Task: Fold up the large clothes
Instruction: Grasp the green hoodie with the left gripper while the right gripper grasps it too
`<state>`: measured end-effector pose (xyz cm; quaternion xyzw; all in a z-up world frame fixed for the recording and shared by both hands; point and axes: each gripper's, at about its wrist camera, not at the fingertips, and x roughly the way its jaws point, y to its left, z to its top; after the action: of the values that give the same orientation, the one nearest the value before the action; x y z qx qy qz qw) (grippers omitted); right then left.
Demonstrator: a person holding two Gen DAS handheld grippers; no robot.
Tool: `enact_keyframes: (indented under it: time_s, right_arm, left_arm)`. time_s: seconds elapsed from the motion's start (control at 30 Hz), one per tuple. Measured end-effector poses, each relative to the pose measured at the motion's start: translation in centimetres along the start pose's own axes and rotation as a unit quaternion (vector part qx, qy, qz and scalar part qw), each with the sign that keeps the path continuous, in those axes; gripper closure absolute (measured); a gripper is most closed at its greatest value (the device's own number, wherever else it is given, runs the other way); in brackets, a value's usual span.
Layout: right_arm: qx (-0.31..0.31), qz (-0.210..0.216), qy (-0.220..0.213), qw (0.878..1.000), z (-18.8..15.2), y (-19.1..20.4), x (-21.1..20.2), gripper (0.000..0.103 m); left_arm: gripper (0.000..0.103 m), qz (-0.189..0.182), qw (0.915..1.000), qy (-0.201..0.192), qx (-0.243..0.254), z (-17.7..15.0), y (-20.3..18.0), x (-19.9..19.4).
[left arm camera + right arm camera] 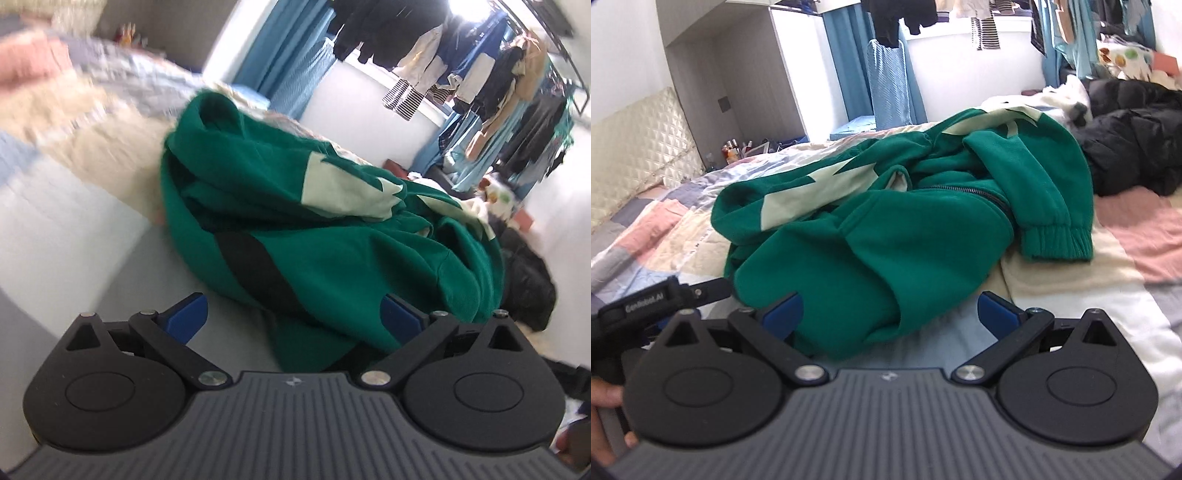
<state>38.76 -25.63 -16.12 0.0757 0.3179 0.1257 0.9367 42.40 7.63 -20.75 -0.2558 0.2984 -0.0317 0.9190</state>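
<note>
On the bed (pixel 1052 295), near the middle of the patchwork quilt (pixel 653 229), the green hooded jacket (pixel 886 229) is heaped in a crumpled mound, nothing yet laid flat. A ribbed cuff (pixel 1056 240) is seen hanging to the right of the heap, and pale star patches (pixel 798 192) are turned up on the far left side. The right gripper (pixel 890 314) is held with its jaws wide apart, and the near edge of the cloth is taken in between them but not pinched. The left gripper (pixel 291 317) is likewise spread open, green fabric lying between its fingers with no clamp made; the left wrist view is smeared by motion, so contact cannot be judged finely.

Trouble is to be expected if a grip is closed on this bunched edge: several layers may be caught at once, and the heap would be dragged rather than opened out. The zip (pixel 975 192) may be snagged in the folds, and the loose sleeve may be trapped underneath if the mound is lifted unevenly.

The quilt is soft and rumpled, so little slide will be offered. A black coat (pixel 1137 147) is lying at the far right, near the jacket, and could be swept along. Blue curtains (pixel 886 66), hanging clothes (pixel 480 66) and a padded headboard (pixel 635 147) are seen beyond.
</note>
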Motion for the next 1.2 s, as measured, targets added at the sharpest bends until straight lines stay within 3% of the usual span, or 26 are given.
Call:
enact_keyframes:
  time_s: [0.23,0.33,0.47,0.57,0.63,0.7,0.77,0.9,1.07,1.1,1.2]
  right_arm:
    - [0.020,0.006,0.018,1.000,-0.2,-1.3,3.3,0.000]
    - [0.023,0.000,0.022,0.999,-0.3,-1.6,4.3,0.000]
    - [0.011,-0.004,0.014,1.000,-0.3,-1.5,5.4,0.000]
    - [0.000,-0.005,0.014,1.000,-0.5,-1.5,6.6,0.000]
    - [0.017,-0.006,0.018,1.000,-0.7,-2.1,7.4,0.000]
    - [0.064,0.000,0.014,0.998,-0.8,-3.2,8.0,0.000]
    - [0.136,0.006,0.006,0.991,-0.6,-5.2,8.4,0.000]
    - [0.229,0.026,-0.009,0.973,0.2,-8.0,9.5,0.000]
    - [0.273,0.062,0.004,0.960,0.5,-8.9,12.2,0.000]
    - [0.280,0.074,0.004,0.957,0.4,-9.1,12.6,0.003]
    - [0.273,0.083,0.020,0.958,0.6,-8.9,13.0,0.050]
  left_arm:
    - [0.009,-0.054,0.9960,0.008,-0.070,1.1,0.9,5.4]
    - [0.011,-0.039,0.9953,0.033,-0.083,1.2,1.4,7.3]
    - [0.011,-0.029,0.9872,0.081,-0.134,0.1,2.6,10.0]
    - [0.011,-0.023,0.9895,0.078,-0.119,0.2,1.9,11.1]
    - [0.026,-0.027,0.9897,0.080,-0.116,0.3,1.5,11.6]
    - [0.054,-0.037,0.9866,0.090,-0.131,0.3,1.6,12.2]
    - [0.065,-0.043,0.9846,0.094,-0.141,0.2,1.6,12.8]
    - [0.076,-0.037,0.9889,0.084,-0.117,0.5,0.4,12.6]
    - [0.083,-0.036,0.9911,0.075,-0.104,1.2,-0.8,12.4]
    - [0.084,-0.035,0.9916,0.072,-0.102,1.3,-1.0,12.3]
    - [0.088,-0.022,0.9942,0.053,-0.091,1.3,-1.4,11.4]
